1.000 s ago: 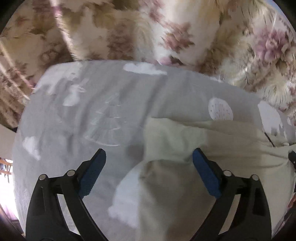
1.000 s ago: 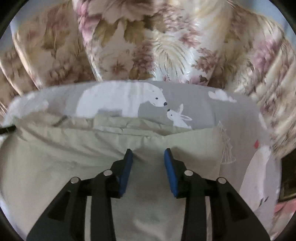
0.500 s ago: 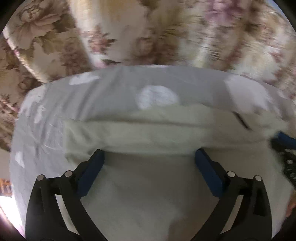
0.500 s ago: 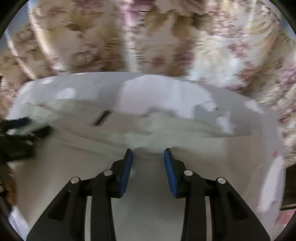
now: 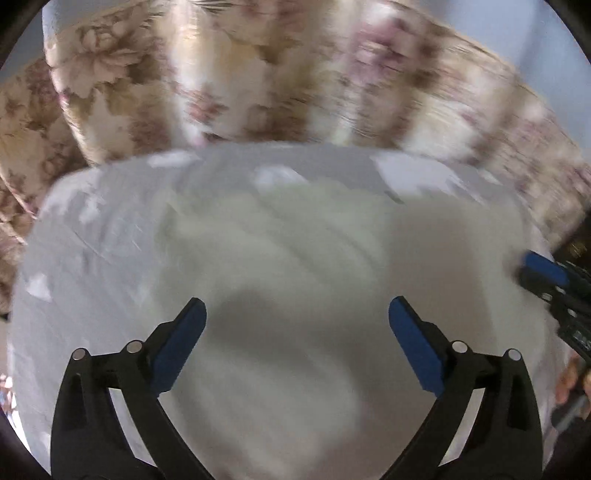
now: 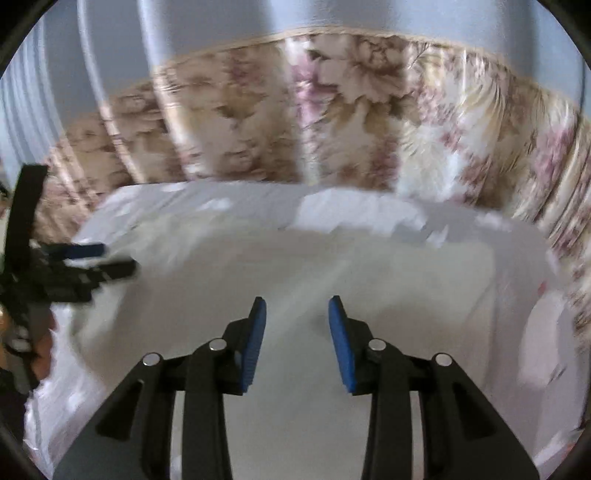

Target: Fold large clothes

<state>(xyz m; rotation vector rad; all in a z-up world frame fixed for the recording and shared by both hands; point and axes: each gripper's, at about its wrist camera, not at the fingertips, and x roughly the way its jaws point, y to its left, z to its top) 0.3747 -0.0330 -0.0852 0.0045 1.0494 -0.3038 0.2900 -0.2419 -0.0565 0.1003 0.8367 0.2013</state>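
A: What differs from a second ago?

B: Mostly the framing. The curtain (image 6: 332,122) fills more of both views, and a strip of pale blue wall (image 6: 221,22) now shows above it in the right wrist view. The bedsheet (image 5: 92,240) sits lower in the picture. The polar bear and rabbit print, sharp a second ago, is smeared into white patches.

A: And the garment?

B: The garment (image 5: 295,258) lay off to the right of the left wrist view before, partly outside the jaws. Now it spreads across the middle of the sheet, under and ahead of both grippers. Its folded edge is blurred.

A: The grippers?

B: The left gripper (image 5: 295,325) has its jaws wide apart, nothing between them, about as before. The right gripper (image 6: 297,317) keeps a narrower gap, jaws apart, pads pressing nothing. Each gripper shows at the edge of the other's view, which was not so a second ago.

A: The room?

B: A bed against a draped curtain, with the wall above.

A: Materials?

B: The curtain is glossy cloth in deep folds, with brown and pink flowers. The sheet is grey, smooth cotton-like cloth with white prints. The garment is pale cream-green, soft and creased. The gripper arms are black with blue ribbed pads (image 6: 255,343).
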